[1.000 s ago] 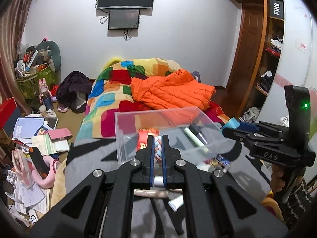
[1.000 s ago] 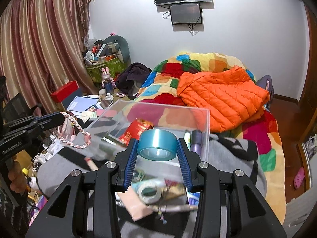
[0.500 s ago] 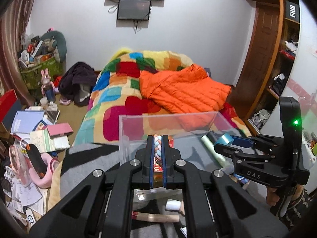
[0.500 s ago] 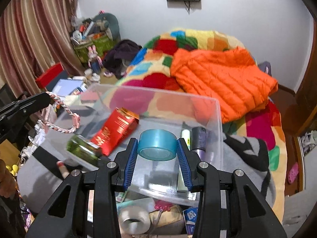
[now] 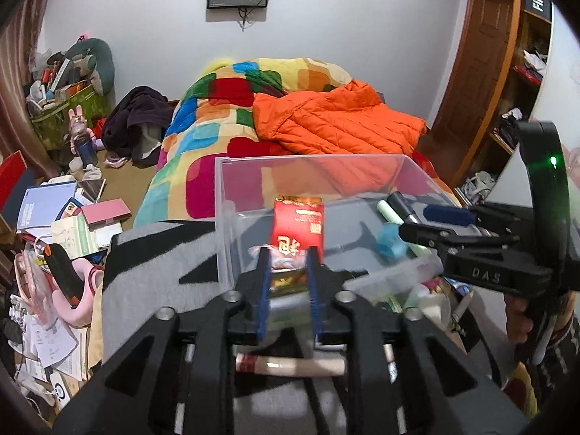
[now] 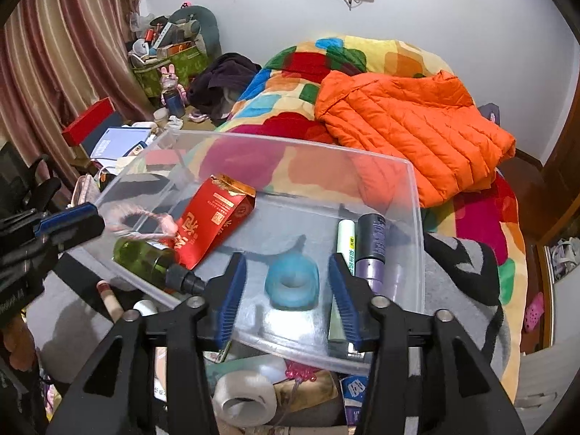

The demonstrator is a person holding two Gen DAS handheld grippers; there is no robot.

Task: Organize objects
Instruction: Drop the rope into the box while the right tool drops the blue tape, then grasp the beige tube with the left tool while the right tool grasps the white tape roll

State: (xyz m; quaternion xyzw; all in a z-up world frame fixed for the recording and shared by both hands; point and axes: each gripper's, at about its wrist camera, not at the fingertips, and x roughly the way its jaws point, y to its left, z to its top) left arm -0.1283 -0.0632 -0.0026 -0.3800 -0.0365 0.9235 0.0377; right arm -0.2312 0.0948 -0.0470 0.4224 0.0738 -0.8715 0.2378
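A clear plastic box (image 6: pixel 413 195) (image 5: pixel 224 217) stands on a grey and black blanket. In it lie a red carton (image 6: pixel 210 221) (image 5: pixel 297 224), a green bottle (image 6: pixel 145 257), a white tube (image 6: pixel 346 243) and a purple bottle (image 6: pixel 369 246). My right gripper (image 6: pixel 288 290) is open over the box; the blue tape roll (image 6: pixel 291 281) (image 5: pixel 389 243) is below it, blurred, in the box. My left gripper (image 5: pixel 288 268) is open at the box's near left; the pink braided cord (image 6: pixel 145 221) (image 5: pixel 282 259) is blurred just beyond it, over the box.
Loose items lie in front of the box: a white tape roll (image 6: pixel 244 397), a beige tube (image 5: pixel 290 364), small packets. An orange jacket (image 6: pixel 409 119) lies on the colourful quilt behind. Books and clutter (image 5: pixel 54 224) cover the floor at left.
Both grippers moved over the box and opened. The blue tape roll left the right gripper and dropped into the box. The braided cord left the left gripper.
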